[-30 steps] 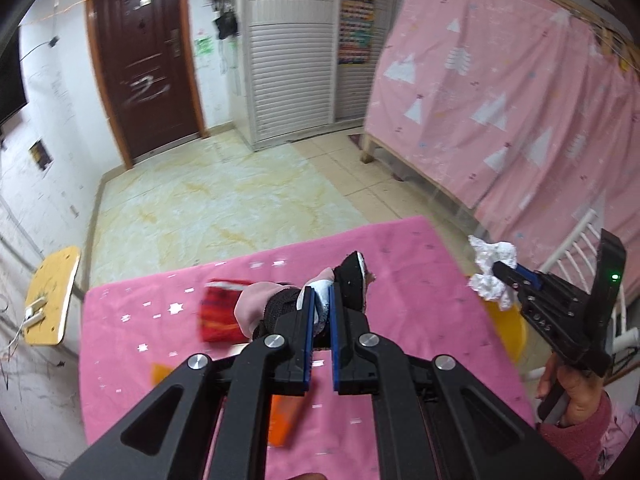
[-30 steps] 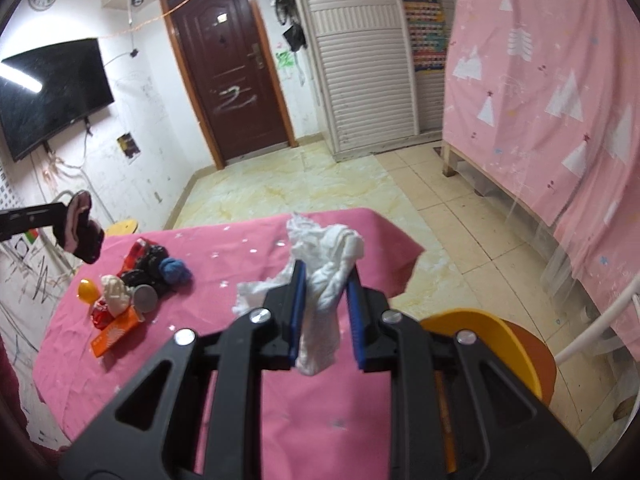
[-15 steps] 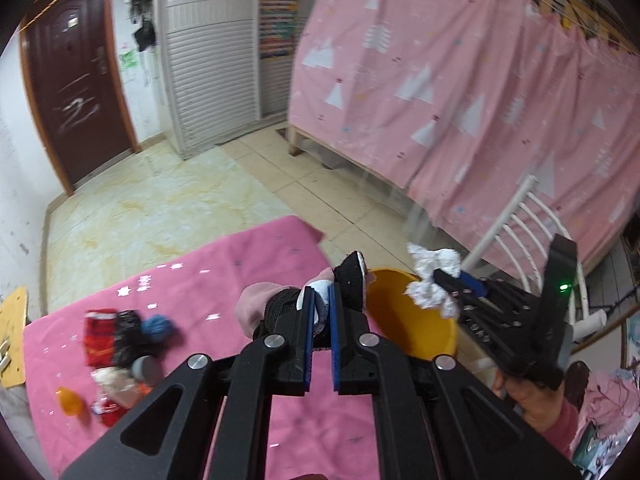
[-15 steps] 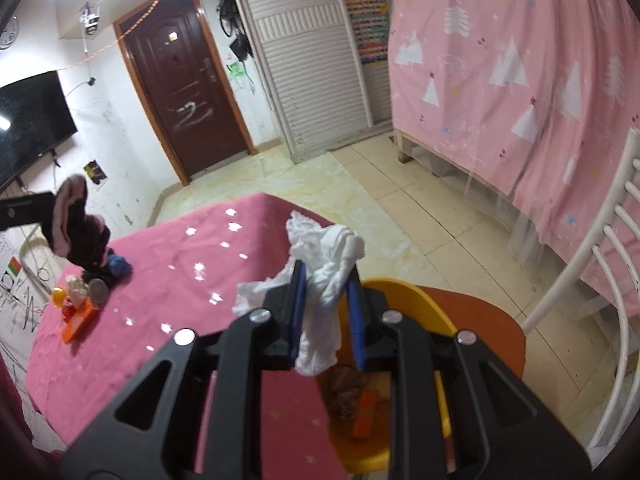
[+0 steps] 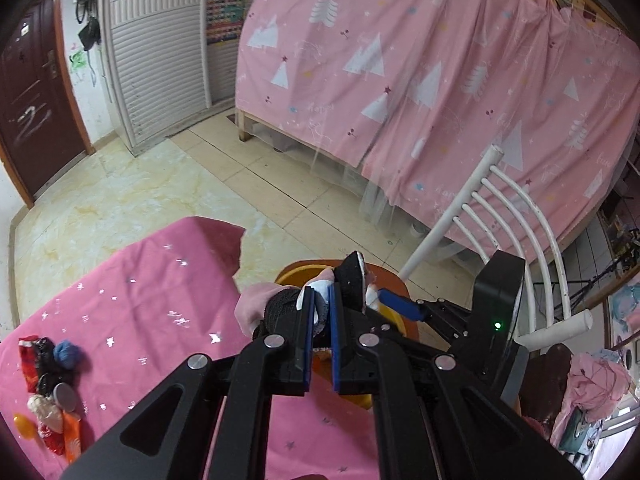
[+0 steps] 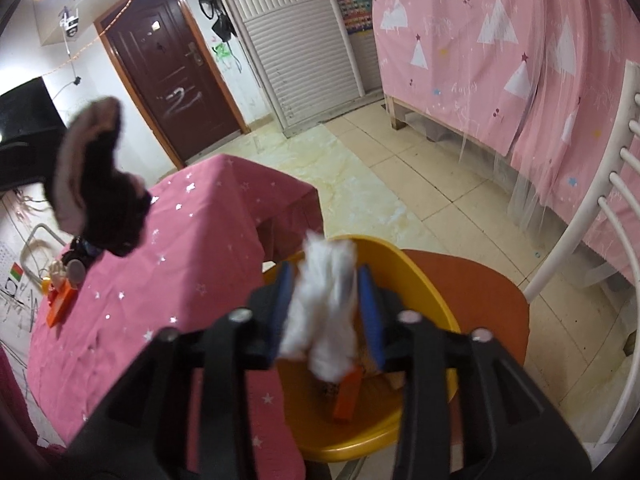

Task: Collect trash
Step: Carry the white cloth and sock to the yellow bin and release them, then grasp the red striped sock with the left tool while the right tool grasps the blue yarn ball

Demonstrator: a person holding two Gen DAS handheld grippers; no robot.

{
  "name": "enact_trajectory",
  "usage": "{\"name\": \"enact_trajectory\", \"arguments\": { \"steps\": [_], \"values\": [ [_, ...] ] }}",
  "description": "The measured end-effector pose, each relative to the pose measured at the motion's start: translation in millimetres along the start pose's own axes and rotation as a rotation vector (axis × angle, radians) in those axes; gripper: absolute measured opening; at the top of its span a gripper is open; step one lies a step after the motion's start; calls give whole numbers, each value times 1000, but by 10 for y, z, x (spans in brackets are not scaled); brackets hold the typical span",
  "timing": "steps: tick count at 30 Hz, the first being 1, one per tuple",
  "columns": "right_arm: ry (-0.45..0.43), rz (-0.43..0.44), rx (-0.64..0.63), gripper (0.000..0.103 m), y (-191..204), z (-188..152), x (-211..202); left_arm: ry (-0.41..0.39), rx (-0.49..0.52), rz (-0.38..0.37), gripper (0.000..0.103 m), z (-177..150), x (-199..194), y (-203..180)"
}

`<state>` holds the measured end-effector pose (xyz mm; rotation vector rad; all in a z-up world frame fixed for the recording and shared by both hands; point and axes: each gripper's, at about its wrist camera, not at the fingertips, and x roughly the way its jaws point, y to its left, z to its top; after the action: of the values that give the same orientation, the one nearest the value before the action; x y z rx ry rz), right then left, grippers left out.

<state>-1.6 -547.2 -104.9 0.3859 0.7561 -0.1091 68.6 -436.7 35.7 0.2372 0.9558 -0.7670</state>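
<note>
Downward-tilted, both handheld tongs, over the yellow bin (image 6: 424,276) standing on an orange chair seat (image 6: 480,280) beside the table with its pink star-print cloth (image 5: 132,304). Left gripper (image 5: 320,320): pointed steeply down past the table's edge, blue pads pinched fully together on a bundle of black and pink fabric (image 5: 280,308) with a bit of white in it; bundle poking out beyond the tips, above the bin's near rim. Seen from the right wrist as a dark, blurred clump (image 6: 96,184) hanging over the cloth at upper left. Right gripper (image 6: 326,304): angled down over the bin's mouth, jaws opening, blue pads parted with gaps showing on either side of a crumpled white tissue (image 6: 324,304); tissue blurred, sitting loose between the pads directly above the bin. Inside the bin: an orange wrapper (image 6: 348,396) and some brownish scraps. Far across the cloth, well apart from both tools: a small heap of remaining trash (image 5: 50,392), including red wrappers, a blue ball of something and a round grey lid. White slatted chair back (image 5: 516,224) behind the bin.
</note>
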Motion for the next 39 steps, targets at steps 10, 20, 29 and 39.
{"name": "enact_trajectory", "arguments": {
  "steps": [10,20,29,39],
  "values": [
    [-28,-12,33,43,-135,30,-100,21,-6,-31,0,52,128,-102],
    [-28,-4,0,43,53,57,-137,10,-28,-23,0,9,-44,55],
    [-26,17,-63,44,439,122,-133,-26,-72,4,0,-59,-302,366],
    [-10,71,-162,51,1090,246,32,-57,-206,104,42,-199,-639,1222]
  ]
}}
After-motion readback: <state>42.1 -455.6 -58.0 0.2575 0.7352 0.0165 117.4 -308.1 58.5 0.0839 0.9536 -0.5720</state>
